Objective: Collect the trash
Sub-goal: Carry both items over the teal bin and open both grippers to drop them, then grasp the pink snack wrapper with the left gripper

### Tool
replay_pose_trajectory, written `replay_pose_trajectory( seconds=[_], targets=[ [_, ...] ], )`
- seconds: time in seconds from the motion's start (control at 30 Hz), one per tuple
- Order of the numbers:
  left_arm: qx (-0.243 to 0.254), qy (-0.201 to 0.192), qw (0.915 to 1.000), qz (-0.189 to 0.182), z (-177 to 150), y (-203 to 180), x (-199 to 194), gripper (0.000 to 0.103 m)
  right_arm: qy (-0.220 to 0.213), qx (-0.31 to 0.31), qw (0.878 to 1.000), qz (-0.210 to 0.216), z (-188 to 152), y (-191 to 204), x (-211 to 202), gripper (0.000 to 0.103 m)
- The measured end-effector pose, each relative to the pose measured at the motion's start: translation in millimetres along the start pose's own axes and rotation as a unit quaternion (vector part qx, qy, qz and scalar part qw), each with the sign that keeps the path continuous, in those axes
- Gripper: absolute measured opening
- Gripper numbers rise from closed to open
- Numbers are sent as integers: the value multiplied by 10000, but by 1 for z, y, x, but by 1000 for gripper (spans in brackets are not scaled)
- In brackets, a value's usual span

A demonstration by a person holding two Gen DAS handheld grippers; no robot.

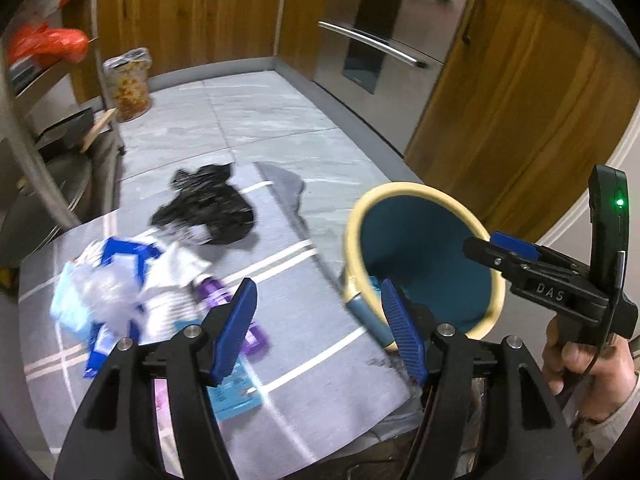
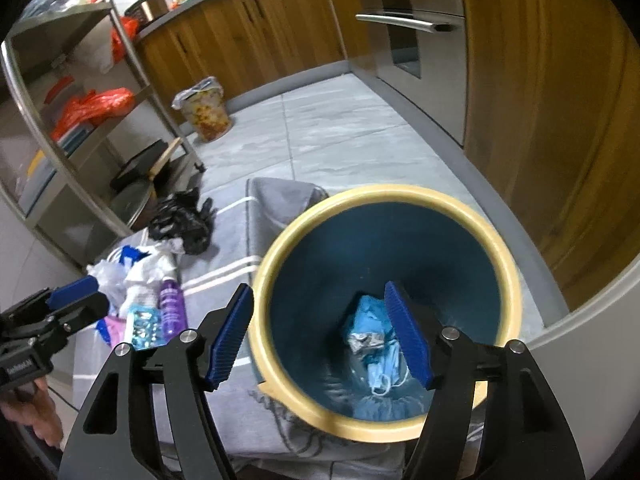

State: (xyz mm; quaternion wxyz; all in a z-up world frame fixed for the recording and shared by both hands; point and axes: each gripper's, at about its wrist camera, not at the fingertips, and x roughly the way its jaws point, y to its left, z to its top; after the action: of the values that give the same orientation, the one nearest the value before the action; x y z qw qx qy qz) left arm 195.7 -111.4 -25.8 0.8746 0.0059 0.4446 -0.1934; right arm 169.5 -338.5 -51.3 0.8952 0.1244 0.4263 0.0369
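Left wrist view: the left gripper (image 1: 320,320) hung with its ribbed blue pads spread wide and nothing between them, above a grey rug (image 1: 304,364) with white stripes. The landmark, a round bin (image 1: 360,216) with a cream rim and teal inner wall, stood on the rug's edge beside the pads. Left of the bin lay the trash pile (image 1: 132,292), motion-blurred: crumpled white plastic, blue-and-white wrappers and a purple bottle (image 1: 218,296). Beyond the pile sat a crinkled black plastic bag (image 1: 208,208). The right gripper (image 1: 500,256), held in a hand (image 1: 580,360), reached over the bin's far rim, its jaws seen side-on. The bin's bottom was out of sight here.

Right wrist view: the right gripper (image 2: 320,332) hovered over the bin (image 2: 280,248), pads parted wide and empty, one pad crossing the rim. Only this view looked down to the bin's bottom, where crumpled blue face masks (image 2: 372,344) and a scrap of foil lay. Left of the bin lay the purple bottle (image 2: 173,312), a blister pack (image 2: 144,326) and the black plastic bag (image 2: 182,220). A metal shelf rack (image 2: 60,120) with orange bags stood further left; wooden cabinets (image 2: 248,40) ran behind the bin.
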Motion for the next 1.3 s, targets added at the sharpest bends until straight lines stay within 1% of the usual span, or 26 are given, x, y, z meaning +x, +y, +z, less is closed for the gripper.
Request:
replay_pose_trajectory(
  seconds=[0.13, 0.33, 0.43, 0.53, 0.6, 0.67, 0.73, 0.77, 0.8, 0.97, 1.03, 1.07, 1.1, 1.17, 1.2, 1.23, 1.27, 1.3],
  targets=[
    [-308, -41, 9995, 110, -13, 33, -17, 64, 50, -138, 9998, 121, -3, 17, 2, 69],
    [-643, -77, 9975, 277, -33, 71, -38, 64, 154, -350, 9990, 243, -9, 44, 5, 69],
    [-845, -4, 9959, 338, -45, 89, -45, 63, 188, -498, 9981, 309, -10, 61, 5, 69],
    [-1036, 117, 9941, 306, -57, 103, -47, 60, 227, -655, 9970, 352, -12, 76, 5, 69],
    [-1204, 226, 9922, 234, -68, 110, -45, 60, 247, -723, 9964, 363, -14, 81, 6, 69],
    [-1402, 350, 9895, 78, -79, 117, -42, 60, 265, -749, 9962, 358, -16, 86, 8, 69],
    [-1671, 490, 9845, -185, -90, 122, -36, 59, 287, -767, 9959, 372, -17, 90, 9, 69],
    [-1762, 540, 9825, -253, -93, 124, -34, 58, 286, -779, 9958, 377, -17, 91, 9, 69],
    [-1836, 607, 9806, -323, -96, 125, -30, 55, 292, -796, 9957, 383, -17, 94, 10, 69],
    [-2082, 838, 9730, -544, -110, 124, -12, 53, 346, -953, 9936, 497, -19, 109, 14, 69],
    [-2191, 851, 9699, -639, -114, 128, -6, 52, 389, -1028, 9924, 546, -22, 113, 17, 69],
    [-2231, 857, 9687, -667, -115, 129, -4, 49, 416, -1050, 9920, 569, -24, 114, 18, 69],
    [-2251, 885, 9680, -668, -115, 130, -1, 44, 459, -1074, 9913, 600, -26, 116, 21, 69],
    [-2256, 962, 9667, -726, -117, 131, 4, 36, 537, -1083, 9906, 632, -29, 118, 25, 69],
    [-2267, 1000, 9657, -770, -118, 131, 6, 29, 583, -1083, 9900, 685, -30, 119, 27, 69],
    [-2247, 1049, 9653, -819, -119, 130, 9, 25, 618, -1099, 9894, 725, -31, 121, 28, 69],
    [-2207, 1069, 9658, -841, -120, 129, 10, 17, 641, -1122, 9889, 737, -33, 123, 30, 69],
    [-2151, 1077, 9668, -866, -120, 128, 11, 12, 668, -1148, 9882, 764, -34, 126, 31, 69]
  ],
)
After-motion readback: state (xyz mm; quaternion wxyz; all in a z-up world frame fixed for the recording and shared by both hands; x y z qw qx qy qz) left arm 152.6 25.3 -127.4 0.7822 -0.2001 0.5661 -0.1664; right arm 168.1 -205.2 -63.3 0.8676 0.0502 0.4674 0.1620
